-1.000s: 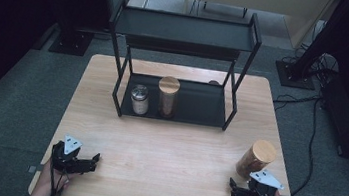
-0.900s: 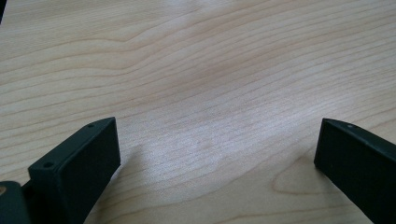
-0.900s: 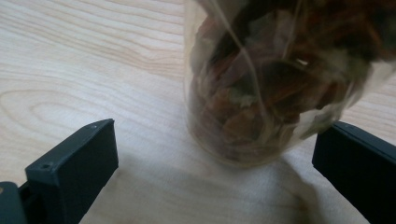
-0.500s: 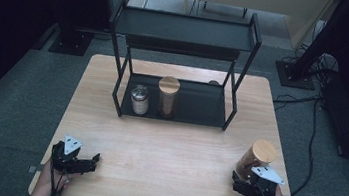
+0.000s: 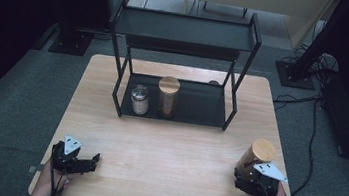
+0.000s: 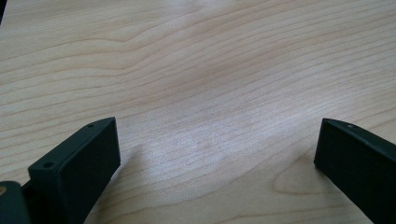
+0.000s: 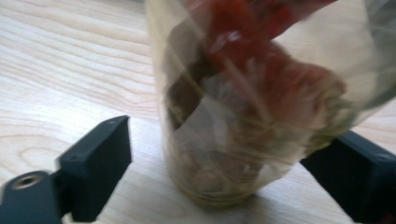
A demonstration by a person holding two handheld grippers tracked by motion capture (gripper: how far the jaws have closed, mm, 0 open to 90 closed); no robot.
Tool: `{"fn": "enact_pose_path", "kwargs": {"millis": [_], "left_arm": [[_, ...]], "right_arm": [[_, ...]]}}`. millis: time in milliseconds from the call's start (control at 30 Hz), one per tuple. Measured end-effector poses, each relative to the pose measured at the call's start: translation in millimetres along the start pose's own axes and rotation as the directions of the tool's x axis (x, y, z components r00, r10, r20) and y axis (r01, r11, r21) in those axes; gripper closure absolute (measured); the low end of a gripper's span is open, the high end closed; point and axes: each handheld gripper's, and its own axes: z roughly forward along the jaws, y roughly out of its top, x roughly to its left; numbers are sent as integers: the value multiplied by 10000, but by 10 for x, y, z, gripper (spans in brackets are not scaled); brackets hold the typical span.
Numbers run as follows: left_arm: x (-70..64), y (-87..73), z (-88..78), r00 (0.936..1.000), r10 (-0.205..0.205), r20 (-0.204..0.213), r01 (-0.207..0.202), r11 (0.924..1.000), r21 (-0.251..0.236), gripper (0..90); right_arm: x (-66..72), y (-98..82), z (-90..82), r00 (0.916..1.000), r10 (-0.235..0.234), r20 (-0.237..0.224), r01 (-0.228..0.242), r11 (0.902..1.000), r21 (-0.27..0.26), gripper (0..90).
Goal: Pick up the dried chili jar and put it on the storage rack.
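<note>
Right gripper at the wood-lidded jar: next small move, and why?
Probably finish closing. The right gripper has just been closing with the jar between its jaws, but a gap shows between the left pad and the glass, so it isn't clamped. The jar stands on the table. The left gripper rests open, apart. Lift only once both pads press.

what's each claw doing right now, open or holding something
Left claw: open, nothing between its jaws, low over the table.
Right claw: jaws have just been closing around the jar; left pad not yet touching, so open.
</note>
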Motion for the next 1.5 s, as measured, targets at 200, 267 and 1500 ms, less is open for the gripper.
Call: {"fn": "enact_pose_path", "kwargs": {"millis": [200,267,1500], "left_arm": [[0,0,0,10000,-2,5,2,10000,1,5],[2,0,0,10000,-9,13,9,10000,9,5],[-1,0,1,10000,-2,10,2,10000,-12,5]], "right_arm": [[-18,57,-10,10000,1,-30,-1,10000,12,134],[-23,82,-13,10000,-32,-35,32,10000,-3,135],[-103,394,-112,10000,-79,22,80,9995,-297,183]]}}
